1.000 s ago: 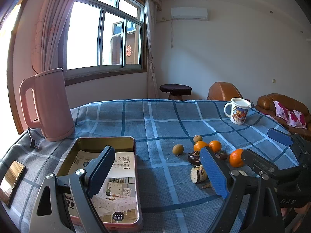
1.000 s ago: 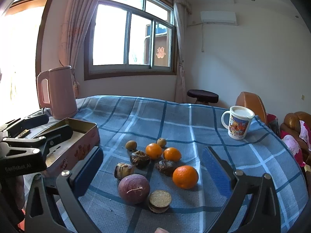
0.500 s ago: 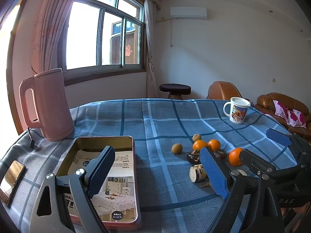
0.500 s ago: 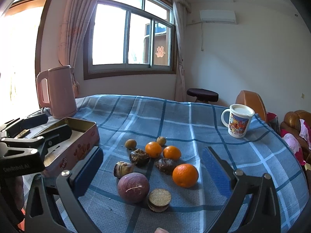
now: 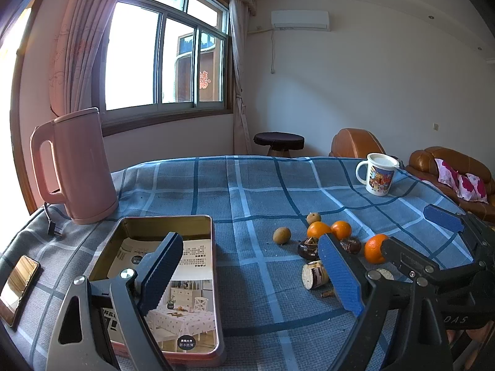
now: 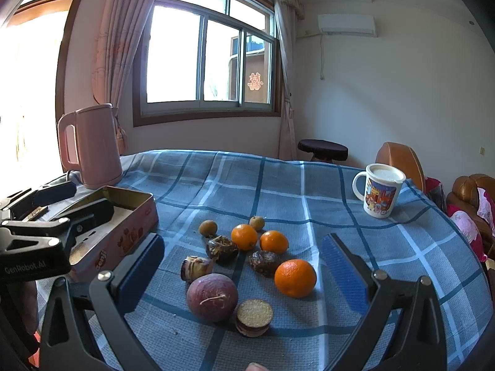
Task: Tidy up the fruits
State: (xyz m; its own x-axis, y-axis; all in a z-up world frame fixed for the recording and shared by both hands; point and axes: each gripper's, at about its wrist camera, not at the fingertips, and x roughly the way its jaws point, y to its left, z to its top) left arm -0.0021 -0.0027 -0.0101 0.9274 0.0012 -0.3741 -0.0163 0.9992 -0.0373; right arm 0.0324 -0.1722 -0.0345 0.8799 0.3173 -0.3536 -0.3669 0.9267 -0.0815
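We see the fruits (image 6: 247, 259) where they were a second ago, clustered loose on the blue-checked worktop (image 6: 278, 185), none moved into the open tin (image 5: 161, 225), which holds only a printed sheet (image 5: 182, 293). Our left claw (image 5: 250, 275) hangs wide open and empty over the tin; our right claw (image 6: 244, 269), equally wide and empty, frames the fruits.

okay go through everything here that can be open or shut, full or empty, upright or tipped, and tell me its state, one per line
Left gripper: open, holding nothing.
Right gripper: open, holding nothing.
Tin box: lid off, no fruit inside, only a printed sheet.
Pink kettle: upright, lid shut.
Mug: upright, covered with a white lid.
Window: shut.
Largest orange: whole, loose on the cloth.
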